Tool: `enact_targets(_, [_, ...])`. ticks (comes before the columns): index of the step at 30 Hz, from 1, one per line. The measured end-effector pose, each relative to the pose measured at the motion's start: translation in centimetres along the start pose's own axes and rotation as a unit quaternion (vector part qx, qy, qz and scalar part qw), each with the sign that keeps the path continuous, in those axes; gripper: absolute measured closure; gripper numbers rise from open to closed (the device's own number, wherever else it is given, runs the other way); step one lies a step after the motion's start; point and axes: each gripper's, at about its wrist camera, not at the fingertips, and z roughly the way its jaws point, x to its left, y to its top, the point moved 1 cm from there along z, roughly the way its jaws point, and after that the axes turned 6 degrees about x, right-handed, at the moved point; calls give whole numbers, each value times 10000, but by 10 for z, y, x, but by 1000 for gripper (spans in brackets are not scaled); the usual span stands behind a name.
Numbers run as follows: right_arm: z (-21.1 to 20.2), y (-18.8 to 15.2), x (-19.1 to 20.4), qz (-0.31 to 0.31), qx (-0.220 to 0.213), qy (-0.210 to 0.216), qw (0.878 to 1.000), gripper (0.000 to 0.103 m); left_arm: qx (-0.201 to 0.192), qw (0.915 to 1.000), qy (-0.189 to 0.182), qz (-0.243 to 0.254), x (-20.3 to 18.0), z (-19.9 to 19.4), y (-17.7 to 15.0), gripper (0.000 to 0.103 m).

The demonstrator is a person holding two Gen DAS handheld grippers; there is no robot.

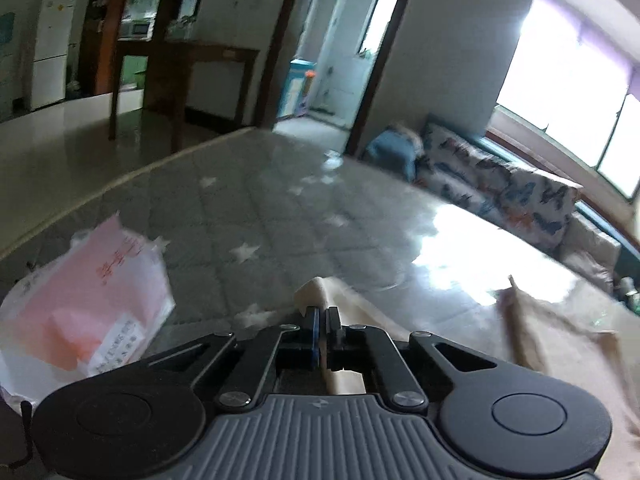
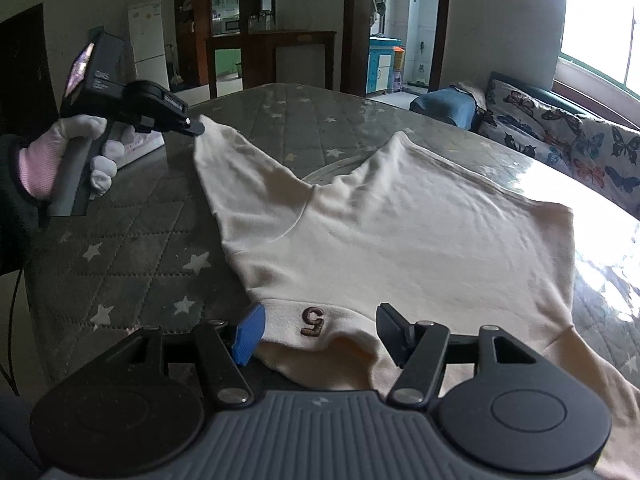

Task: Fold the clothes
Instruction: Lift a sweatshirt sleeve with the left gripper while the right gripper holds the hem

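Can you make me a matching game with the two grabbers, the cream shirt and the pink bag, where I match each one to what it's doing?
Things:
1. left gripper
2. right gripper
3. cream shirt
4. pink bag

What it's doing:
A. fingers apart, either side of the hem with the brown 5
B. lying spread on the star-patterned table
C. fingers pinched shut on a shirt corner
D. sitting at the table's left side, off the shirt

Pairs: 1-C, 2-A, 3-B, 4-D
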Motion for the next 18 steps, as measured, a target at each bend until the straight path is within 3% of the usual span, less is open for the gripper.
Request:
enact_targets(4, [-2,-1,-6,119,-23,-39,9999,40,-239,9974,-608,298,-34,-28,4,100])
enact_targets(8, [-4,-1,-12,247,-79,-46,9997,40,-320,9890,-1320,586,-74,-50,3,100])
enact_targets(13, [-7,-3,-20,376,-114,-110,9992,40,-74,9697,-2242,964,-128,-61,-10,100])
enact_targets(18, [-9,-7,-29,579,-131,-145,9981,40,303,9499,-2781,1391,-177,-52,-39,100])
